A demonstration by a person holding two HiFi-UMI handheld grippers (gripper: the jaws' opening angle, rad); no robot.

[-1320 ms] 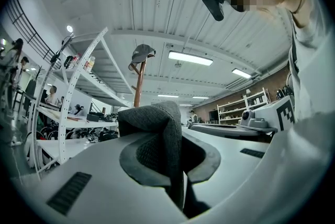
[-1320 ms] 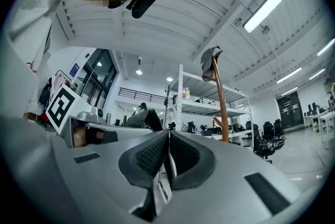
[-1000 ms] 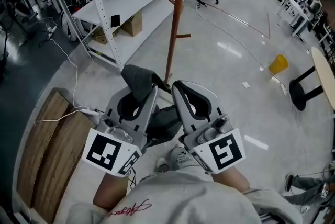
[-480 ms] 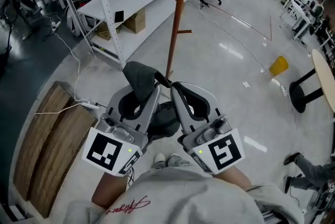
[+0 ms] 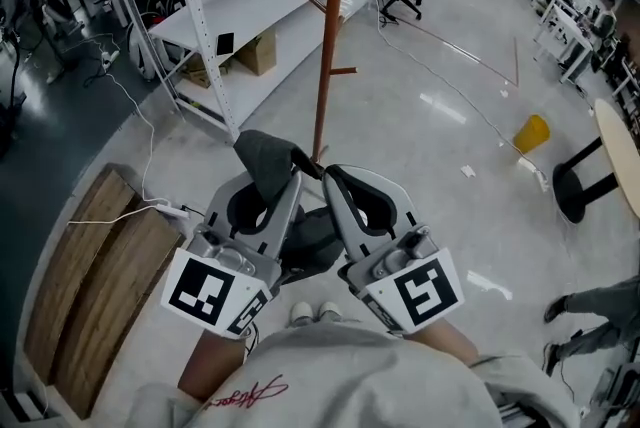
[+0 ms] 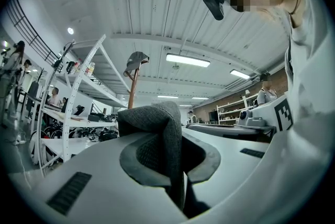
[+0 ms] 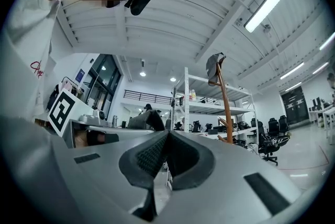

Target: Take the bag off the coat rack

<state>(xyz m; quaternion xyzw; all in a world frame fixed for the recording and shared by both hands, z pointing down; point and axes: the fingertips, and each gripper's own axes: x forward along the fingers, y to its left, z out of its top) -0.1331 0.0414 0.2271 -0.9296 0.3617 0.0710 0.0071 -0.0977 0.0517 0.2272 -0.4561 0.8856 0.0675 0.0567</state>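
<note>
My left gripper [image 5: 288,178] has its jaws pinched on a fold of the bag [image 5: 266,154], a dark grey knitted fabric. In the left gripper view the fold stands up between the pads [image 6: 140,156] and bulges above them. The rest of the bag hangs below and between my two grippers, over the floor [image 5: 430,146], just above my shoes [image 5: 314,313].

My right gripper [image 5: 333,178] sits just beside the left one, at its 3 o'clock. Its jaws are pressed together at the tips, and nothing shows between them in the right gripper view. Whether this gripper touches the bag, I cannot tell.

The bag is apart from the coat rack [image 5: 326,56]. The rack's brown pole rises from the floor at 12 o'clock from my jaws, with short pegs sticking out of it. In the left gripper view a cap [image 6: 137,59] sits on top of the pole.

A white shelving unit [image 5: 196,8] stands at 10 o'clock, with things on its boards too small to tell. Wooden boards [image 5: 92,281] lie on the floor at 8 o'clock. A yellow container [image 5: 531,128] stands on the floor at 2 o'clock, well apart from the rack.
</note>
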